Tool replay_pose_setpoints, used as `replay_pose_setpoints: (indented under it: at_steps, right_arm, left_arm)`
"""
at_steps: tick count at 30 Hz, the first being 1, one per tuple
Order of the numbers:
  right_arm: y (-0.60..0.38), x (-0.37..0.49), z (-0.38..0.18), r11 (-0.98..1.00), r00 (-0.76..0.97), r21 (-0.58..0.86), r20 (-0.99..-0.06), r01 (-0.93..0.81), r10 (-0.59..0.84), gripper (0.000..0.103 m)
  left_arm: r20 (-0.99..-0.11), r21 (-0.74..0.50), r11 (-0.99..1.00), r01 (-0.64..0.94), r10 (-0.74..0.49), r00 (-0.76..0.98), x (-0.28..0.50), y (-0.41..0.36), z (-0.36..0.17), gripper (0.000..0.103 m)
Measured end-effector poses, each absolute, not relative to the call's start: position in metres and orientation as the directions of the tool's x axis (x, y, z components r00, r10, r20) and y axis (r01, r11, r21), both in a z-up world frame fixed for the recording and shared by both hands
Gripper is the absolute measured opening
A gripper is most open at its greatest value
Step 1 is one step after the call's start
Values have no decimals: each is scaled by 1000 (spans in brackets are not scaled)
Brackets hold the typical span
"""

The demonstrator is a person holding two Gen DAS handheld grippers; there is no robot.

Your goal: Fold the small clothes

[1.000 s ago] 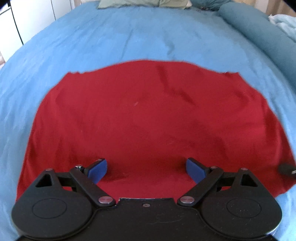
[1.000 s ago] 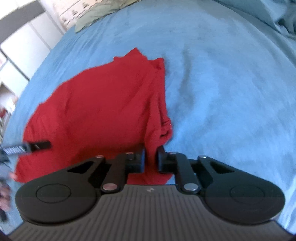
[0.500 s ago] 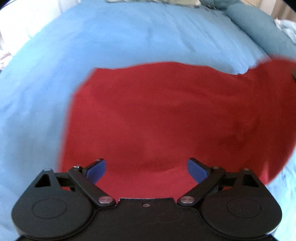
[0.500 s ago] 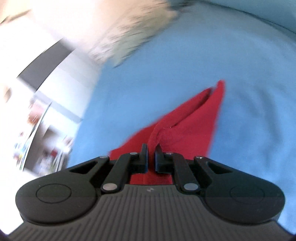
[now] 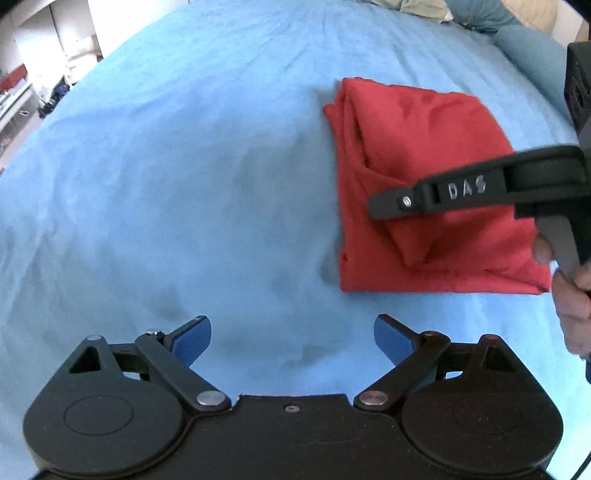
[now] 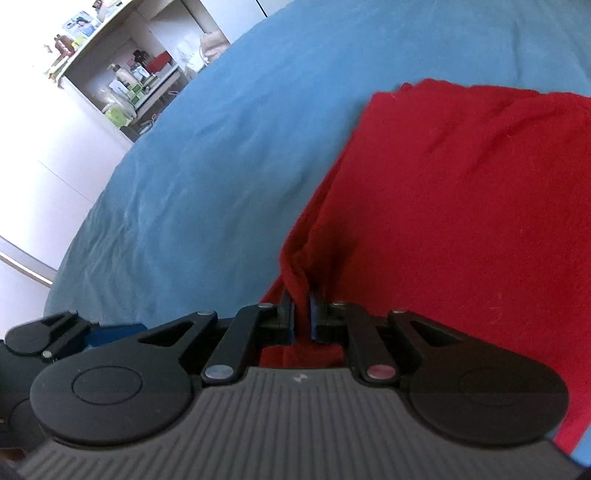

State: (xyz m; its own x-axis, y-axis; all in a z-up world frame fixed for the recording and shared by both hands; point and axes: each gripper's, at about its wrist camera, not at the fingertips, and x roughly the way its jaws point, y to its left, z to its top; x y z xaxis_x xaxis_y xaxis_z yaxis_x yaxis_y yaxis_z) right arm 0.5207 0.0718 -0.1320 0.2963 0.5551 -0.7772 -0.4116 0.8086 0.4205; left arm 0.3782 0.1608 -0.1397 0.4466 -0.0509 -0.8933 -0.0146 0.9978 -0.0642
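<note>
A red garment point(image 5: 417, 177) lies folded over on the blue bedsheet point(image 5: 177, 177), at the right of the left wrist view. My left gripper point(image 5: 291, 338) is open and empty, over bare sheet to the near left of the garment. My right gripper point(image 6: 302, 314) is shut on a bunched edge of the red garment point(image 6: 461, 206), whose folded layer lies flat to the right. The right gripper also shows in the left wrist view point(image 5: 388, 205), reaching in from the right over the garment, its jaws edge-on.
Pillows point(image 5: 417, 5) lie at the head of the bed and a blue duvet roll point(image 5: 532, 48) along the right. White shelves with bottles and boxes point(image 6: 125, 81) stand beyond the bed's left edge. The left gripper point(image 6: 114, 334) shows low at left in the right wrist view.
My right gripper has carried the garment's edge up and over, folding the spread garment in half. My left gripper has drawn back to the left, off the garment and onto bare sheet.
</note>
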Motion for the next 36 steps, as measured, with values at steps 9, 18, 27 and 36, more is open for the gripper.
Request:
replay_pose_setpoints:
  at_steps: [9,18,27,36]
  right_arm:
    - [-2,500,-74,877,535,380,-695,-293,480,92]
    - [-48,424,-117,980,584,159,-786,-123,201,95]
    - [-38,419,-150,994,592,74,-798,-83,109,92]
    - [-35,419,-156,994,599,41,-795,-104,95,92]
  left_arm:
    - [-822,-228,973,30,-209,530,379,157,-106,96]
    - [-812,-314,950,9,-273,516,423,125,-116,64]
    - [-834,-311,949,-58,-243,494,444,126,-136,26]
    - [-789,-371,927,-48,-287,543,449,129,-109,9]
